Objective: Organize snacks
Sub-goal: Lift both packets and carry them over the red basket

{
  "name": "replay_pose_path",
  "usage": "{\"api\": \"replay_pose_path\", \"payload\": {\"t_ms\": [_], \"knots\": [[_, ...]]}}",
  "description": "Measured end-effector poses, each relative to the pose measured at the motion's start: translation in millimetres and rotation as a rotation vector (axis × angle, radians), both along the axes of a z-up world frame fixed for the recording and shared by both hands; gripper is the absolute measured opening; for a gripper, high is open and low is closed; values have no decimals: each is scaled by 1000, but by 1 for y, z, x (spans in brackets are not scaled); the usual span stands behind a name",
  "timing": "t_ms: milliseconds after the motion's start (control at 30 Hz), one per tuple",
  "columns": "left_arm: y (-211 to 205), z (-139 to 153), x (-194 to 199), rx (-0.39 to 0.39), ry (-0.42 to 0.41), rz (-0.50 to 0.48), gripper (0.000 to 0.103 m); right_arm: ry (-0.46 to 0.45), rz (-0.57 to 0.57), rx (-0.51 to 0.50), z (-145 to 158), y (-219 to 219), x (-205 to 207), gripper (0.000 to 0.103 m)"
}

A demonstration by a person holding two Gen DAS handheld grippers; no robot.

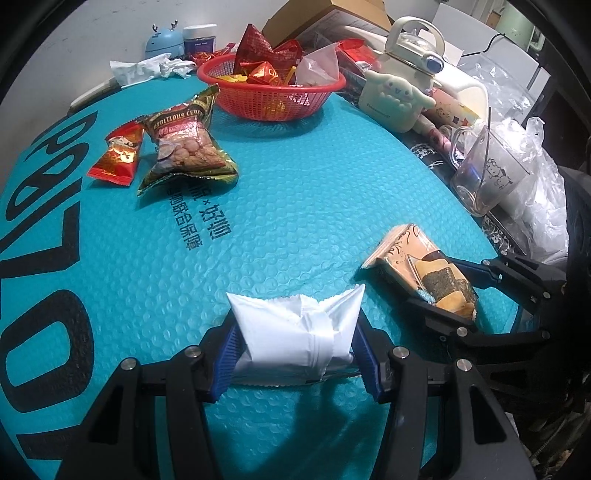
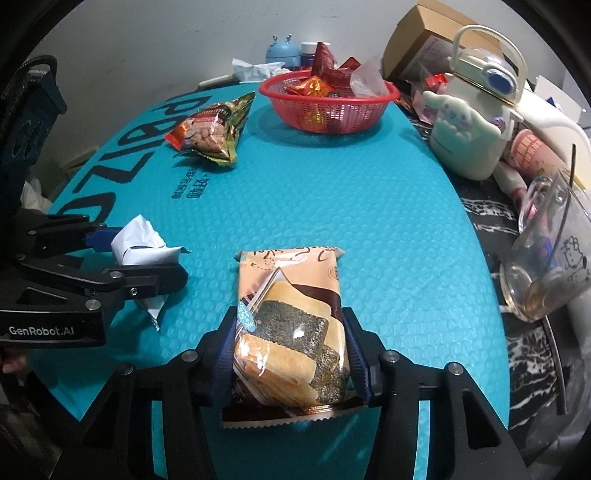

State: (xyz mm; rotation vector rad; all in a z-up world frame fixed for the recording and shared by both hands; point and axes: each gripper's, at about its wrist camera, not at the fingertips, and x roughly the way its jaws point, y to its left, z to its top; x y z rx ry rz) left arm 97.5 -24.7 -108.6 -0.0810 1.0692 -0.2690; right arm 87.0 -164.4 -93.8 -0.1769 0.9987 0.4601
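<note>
My left gripper [image 1: 295,339] is shut on a white snack packet [image 1: 295,325], its blue pads pressing both sides just above the teal bubble mat [image 1: 295,203]. To its right, my right gripper [image 2: 291,347] is shut on a tan seaweed-cracker packet [image 2: 291,295], which lies flat on the mat. In the right wrist view the left gripper [image 2: 136,258] and its white packet [image 2: 136,240] sit at the left. A red basket [image 1: 273,99] with several snack packets stands at the mat's far edge. A nut bag [image 1: 188,144] and a small red packet [image 1: 118,155] lie at the far left.
Along the right edge stand a glass mug [image 1: 487,173] with a straw, a cream cartoon-dog bottle [image 1: 395,103] and crumpled plastic bags [image 1: 535,192]. Behind the basket are tissues [image 1: 147,68], a blue humidifier [image 1: 164,40] and a cardboard box [image 1: 317,18].
</note>
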Motion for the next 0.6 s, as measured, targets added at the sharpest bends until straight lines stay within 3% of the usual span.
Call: {"api": "replay_pose_path", "payload": {"t_ms": [600], "knots": [[-10,37,-7,-32,-90,-38,54,-84,-30,67,36,-12,-19,52]]}}
